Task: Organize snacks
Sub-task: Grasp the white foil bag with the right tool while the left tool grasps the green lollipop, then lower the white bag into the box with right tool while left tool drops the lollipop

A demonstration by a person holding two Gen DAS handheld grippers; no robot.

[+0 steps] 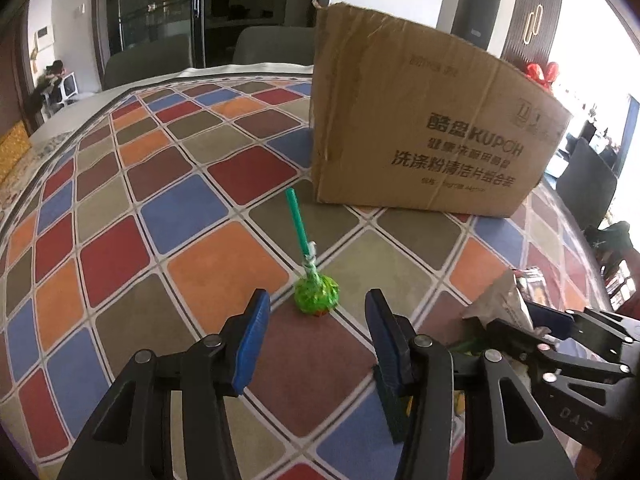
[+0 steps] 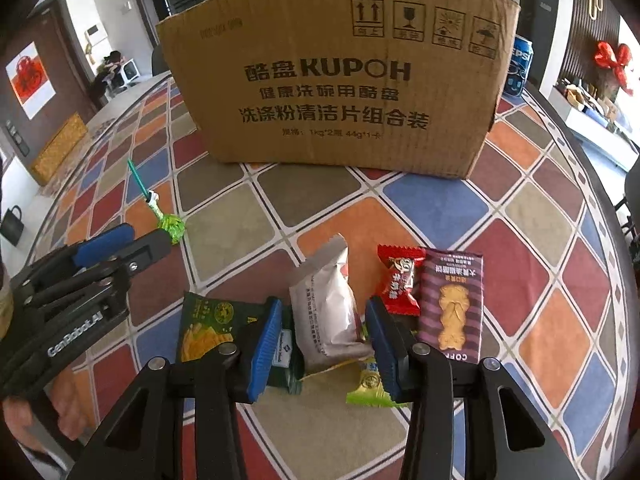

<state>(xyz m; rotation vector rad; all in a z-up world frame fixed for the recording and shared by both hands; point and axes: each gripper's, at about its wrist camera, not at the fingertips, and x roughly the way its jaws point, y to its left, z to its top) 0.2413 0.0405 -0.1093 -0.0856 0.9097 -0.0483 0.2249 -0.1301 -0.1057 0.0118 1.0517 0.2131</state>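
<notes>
Two grippers are low over the table, and both have their blue fingers spread with nothing pinched. Between the fingers of the left gripper (image 1: pixel 316 330) sits a green lollipop (image 1: pixel 317 295), but the pads do not touch it. Its stick points up toward the box. The right gripper (image 2: pixel 322 340) has its fingers on either side of a silver packet (image 2: pixel 326 312). I see a small gap on each side, so I judge it is not squeezed yet.

Just beside the silver packet lie a green packet (image 2: pixel 204 330), a red candy (image 2: pixel 400 280), a purple cookie packet (image 2: pixel 452 304) and a bit of a yellow-green packet (image 2: pixel 368 390). Behind them stands the big cardboard box (image 2: pixel 332 76) on the checked tablecloth (image 2: pixel 552 248).

No snack is picked up. I cannot see inside the box, so I cannot tell if any are in it. All the snacks I can see are left to sort, so the job looks near its start.

Only the right view shows the whole snack pile and a blue soda can (image 2: pixel 520 66) behind the box. Only the left view shows the lollipop close up, right between the fingers
</notes>
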